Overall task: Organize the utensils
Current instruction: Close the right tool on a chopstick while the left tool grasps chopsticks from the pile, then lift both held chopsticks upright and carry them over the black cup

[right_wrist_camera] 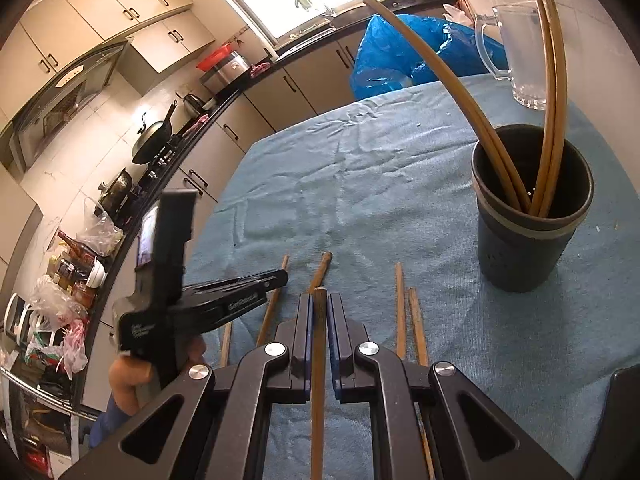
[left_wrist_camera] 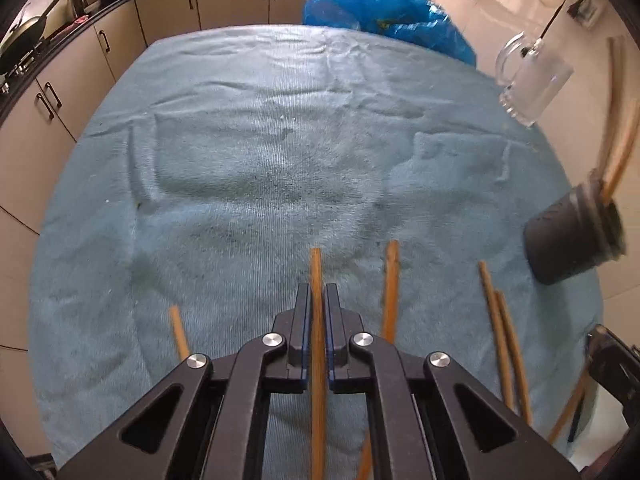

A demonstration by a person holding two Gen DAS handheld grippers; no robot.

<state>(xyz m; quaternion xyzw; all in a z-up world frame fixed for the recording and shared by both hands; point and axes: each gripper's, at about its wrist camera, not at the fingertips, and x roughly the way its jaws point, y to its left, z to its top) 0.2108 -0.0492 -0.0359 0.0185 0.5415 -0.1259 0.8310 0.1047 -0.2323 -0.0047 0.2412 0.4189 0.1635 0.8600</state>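
With your left hand-held gripper [left_wrist_camera: 318,292] pinched tight on one brown wooden chopstick [left_wrist_camera: 317,272] and your right hand-held gripper [right_wrist_camera: 319,304] clamped on another brown wooden chopstick [right_wrist_camera: 319,320], you are mid-pickup above the blue towel-covered desk [left_wrist_camera: 248,152]. Loose chopsticks [right_wrist_camera: 400,304] lie just beyond; next, I judge, each held stick must be tipped upright into the dark round holder cup [right_wrist_camera: 516,256] farther right, which holds several already.

Bright window glare, fisheye-bent, blurred edges
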